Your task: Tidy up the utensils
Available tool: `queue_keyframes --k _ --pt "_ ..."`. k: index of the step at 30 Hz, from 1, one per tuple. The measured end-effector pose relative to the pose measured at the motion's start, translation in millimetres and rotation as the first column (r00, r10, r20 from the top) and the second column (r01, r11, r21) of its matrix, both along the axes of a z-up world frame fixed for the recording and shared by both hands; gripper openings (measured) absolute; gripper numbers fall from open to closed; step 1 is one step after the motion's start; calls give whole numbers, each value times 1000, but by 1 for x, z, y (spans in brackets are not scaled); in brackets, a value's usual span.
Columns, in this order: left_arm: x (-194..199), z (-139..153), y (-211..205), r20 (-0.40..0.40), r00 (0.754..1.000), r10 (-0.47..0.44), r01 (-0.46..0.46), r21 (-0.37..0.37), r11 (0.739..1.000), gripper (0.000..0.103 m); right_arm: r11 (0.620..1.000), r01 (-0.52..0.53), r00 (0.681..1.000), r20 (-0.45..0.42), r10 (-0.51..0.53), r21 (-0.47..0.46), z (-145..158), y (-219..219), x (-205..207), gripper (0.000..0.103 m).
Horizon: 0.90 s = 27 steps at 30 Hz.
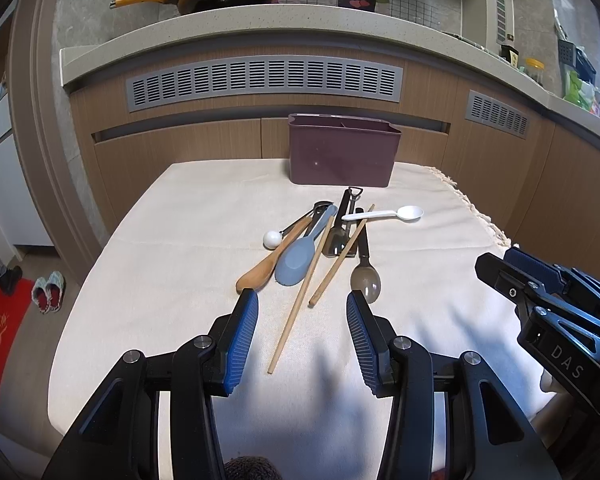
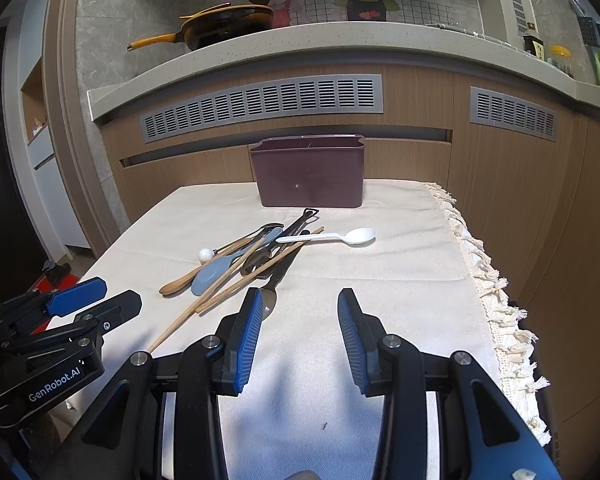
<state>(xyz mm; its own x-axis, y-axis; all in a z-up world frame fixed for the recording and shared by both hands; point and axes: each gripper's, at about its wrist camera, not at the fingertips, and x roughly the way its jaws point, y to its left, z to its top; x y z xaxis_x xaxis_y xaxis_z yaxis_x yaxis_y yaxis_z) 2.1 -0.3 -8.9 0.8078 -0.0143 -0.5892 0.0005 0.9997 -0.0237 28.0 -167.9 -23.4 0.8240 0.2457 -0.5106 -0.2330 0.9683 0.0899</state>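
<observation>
You have sorted nothing yet: both your left claw (image 1: 302,304) and right claw (image 2: 300,304) hover spread and empty, the dark maroon plastic caddy (image 1: 342,152) waits at the cloth-covered table (image 1: 160,240)'s far edge, and two wooden chopsticks (image 1: 300,292) and roughly seven spoon-like utensils (image 1: 296,258) lie heaped before it.

Left gripper (image 1: 302,300) and right gripper (image 2: 299,298), both held low over the table (image 2: 380,280) near its front edge, side by side, jaws spread wide and gripping nothing.
</observation>
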Motion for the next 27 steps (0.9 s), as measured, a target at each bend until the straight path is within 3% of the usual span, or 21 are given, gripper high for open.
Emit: queue_keyframes --k 27 --pt "-3 -1 0 -10 1000 1 -1 -14 1000 47 1000 -3 1000 6 3 -11 4 1 -2 37"
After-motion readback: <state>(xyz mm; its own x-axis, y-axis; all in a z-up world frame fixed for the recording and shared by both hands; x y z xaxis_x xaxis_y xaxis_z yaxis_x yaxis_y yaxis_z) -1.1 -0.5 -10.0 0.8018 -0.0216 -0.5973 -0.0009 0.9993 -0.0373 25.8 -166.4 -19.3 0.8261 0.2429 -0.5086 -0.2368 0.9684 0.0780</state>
